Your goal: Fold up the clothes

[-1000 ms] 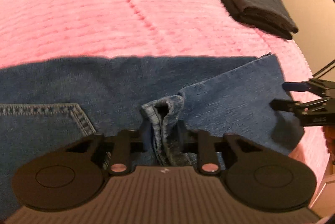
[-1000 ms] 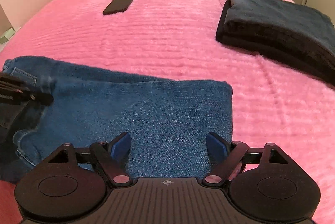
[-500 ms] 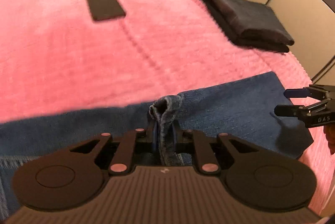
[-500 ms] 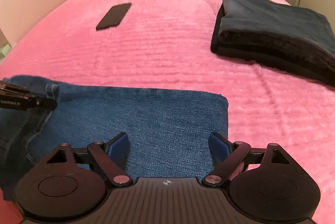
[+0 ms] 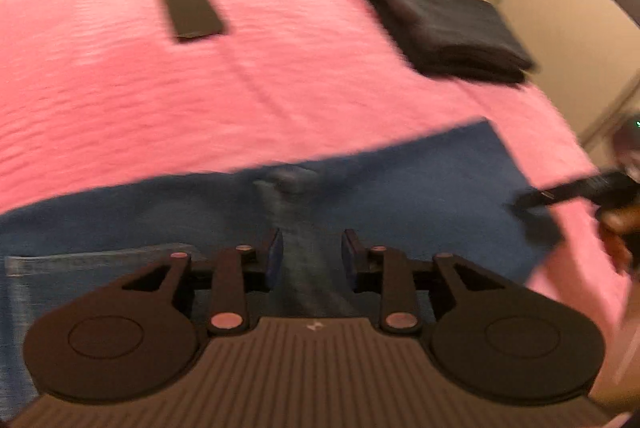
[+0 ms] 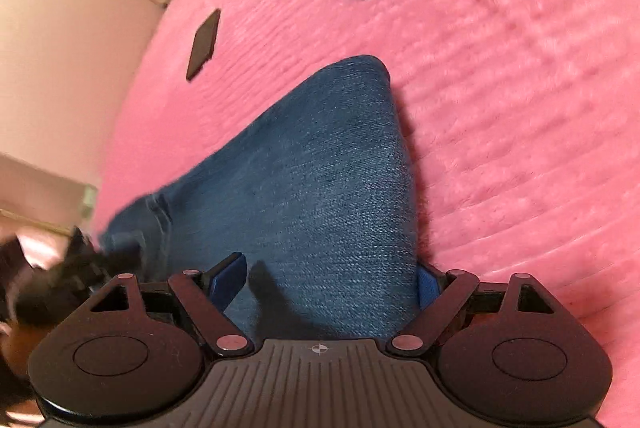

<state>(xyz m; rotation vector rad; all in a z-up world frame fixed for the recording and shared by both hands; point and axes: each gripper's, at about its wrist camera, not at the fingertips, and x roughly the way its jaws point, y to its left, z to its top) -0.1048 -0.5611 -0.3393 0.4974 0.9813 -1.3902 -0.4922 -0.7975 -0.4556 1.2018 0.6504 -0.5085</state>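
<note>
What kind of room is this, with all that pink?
Most likely a bedroom: the pink bedspread covers a wide bed, jeans lie on it beside a stack of folded dark clothes, and a phone rests there.

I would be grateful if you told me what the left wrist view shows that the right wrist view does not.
Only the left wrist view: the jeans' back pocket, and the left gripper with a raised denim bunch standing loose between jaws that have just been opening. Only the right wrist view: the right gripper, jaws wide, straddling the jeans' folded end. Both: the blue jeans, the phone, the folded dark clothes and the pink bed cover.
</note>
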